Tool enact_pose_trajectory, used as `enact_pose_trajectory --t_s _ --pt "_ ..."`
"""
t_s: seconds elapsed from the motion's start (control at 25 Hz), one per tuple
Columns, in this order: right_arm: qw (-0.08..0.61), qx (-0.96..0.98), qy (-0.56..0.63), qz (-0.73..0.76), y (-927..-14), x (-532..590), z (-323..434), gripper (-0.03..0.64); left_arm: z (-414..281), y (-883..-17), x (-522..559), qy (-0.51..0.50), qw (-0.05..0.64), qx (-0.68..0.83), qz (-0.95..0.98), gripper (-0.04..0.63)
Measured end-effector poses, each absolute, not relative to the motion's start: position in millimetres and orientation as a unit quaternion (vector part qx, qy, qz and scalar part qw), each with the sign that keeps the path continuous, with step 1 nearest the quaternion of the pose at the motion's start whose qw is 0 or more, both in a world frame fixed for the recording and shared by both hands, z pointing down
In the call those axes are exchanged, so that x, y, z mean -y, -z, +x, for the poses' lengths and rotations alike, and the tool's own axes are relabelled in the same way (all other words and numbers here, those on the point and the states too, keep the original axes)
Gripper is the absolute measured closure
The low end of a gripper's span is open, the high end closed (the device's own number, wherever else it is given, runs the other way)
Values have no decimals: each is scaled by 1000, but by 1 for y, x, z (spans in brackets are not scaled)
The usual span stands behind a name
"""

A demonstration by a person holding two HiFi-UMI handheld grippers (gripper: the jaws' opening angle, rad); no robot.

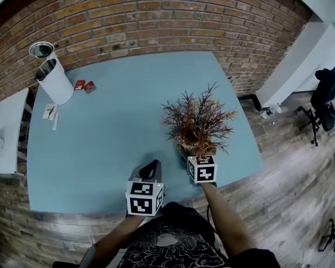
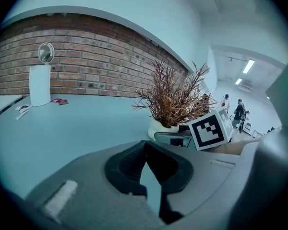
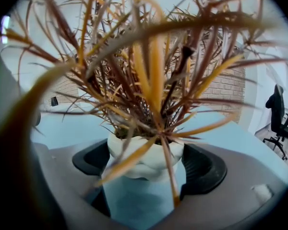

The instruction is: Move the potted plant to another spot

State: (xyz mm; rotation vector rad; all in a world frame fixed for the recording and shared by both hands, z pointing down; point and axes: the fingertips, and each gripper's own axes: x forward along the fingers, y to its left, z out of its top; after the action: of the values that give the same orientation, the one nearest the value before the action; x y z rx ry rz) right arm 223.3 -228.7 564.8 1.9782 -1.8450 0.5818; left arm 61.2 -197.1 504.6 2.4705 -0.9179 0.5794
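Observation:
A potted plant [image 1: 198, 119] with dry reddish-brown and yellow leaves stands in a white pot [image 3: 145, 156] near the front right edge of the blue table [image 1: 111, 144]. My right gripper [image 3: 149, 166] is shut on the pot, one black pad [image 3: 92, 159] touching each side; the leaves fill most of its view. In the head view its jaws are hidden under the foliage and only the marker cube [image 1: 202, 170] shows. My left gripper [image 1: 151, 167] hovers to the plant's left, shut and holding nothing. From the left gripper [image 2: 145, 146] view, the plant [image 2: 173, 102] is ahead to the right.
A white cylindrical appliance [image 1: 53, 74] stands at the table's back left, with small red items [image 1: 85, 85] and a white card [image 1: 50, 111] near it. A brick wall [image 1: 156, 15] runs behind. A white table [image 1: 3, 130] is at left, an office chair [image 1: 326, 96] at right.

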Motion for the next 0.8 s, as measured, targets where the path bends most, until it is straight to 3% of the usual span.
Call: enact_pose_trajectory --t_s 0.32,0.6,0.8 --pt "178 643 -207 716 -553 215 227 165 60 -505 189 -217 220 330 892 601" --pt "181 637 -196 724 -545 198 216 285 51 -501 184 -212 211 336 893 601" --pt "166 639 -203 723 -538 183 202 335 43 -501 175 -210 208 340 893 601"
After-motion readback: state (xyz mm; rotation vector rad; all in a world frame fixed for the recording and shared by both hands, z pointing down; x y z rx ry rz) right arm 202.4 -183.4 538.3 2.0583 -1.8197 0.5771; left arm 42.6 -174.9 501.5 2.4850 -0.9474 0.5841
